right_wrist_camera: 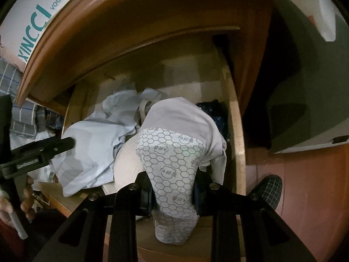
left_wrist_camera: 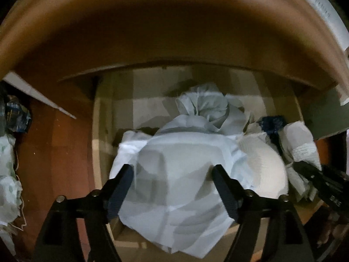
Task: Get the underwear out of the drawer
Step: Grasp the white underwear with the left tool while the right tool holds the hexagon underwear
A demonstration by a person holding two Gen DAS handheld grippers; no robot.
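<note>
The drawer stands pulled out from a brown wooden cabinet, and its bottom is lined with a pale checkered sheet. The right gripper is pressed on a piece of grey-white underwear with a honeycomb print, pinching it between both fingers at the front edge of the drawer, toward its right side; the cloth hangs down over the front edge below the fingers. The left gripper is spread wide, its fingers standing apart over a pale blue garment that lies heaped in the middle of the drawer and spills over the front edge. In the left wrist view the right gripper appears at the right edge, beside a cream cap-like item. A knotted pale blue bundle lies behind the heap, toward the back of the drawer, and a dark blue cloth sits by the right wall. A box with the print "XINCCI VOGUE" rests on top of the cabinet. A foot in a checkered slipper stands on the reddish floor to the right of the drawer.
</note>
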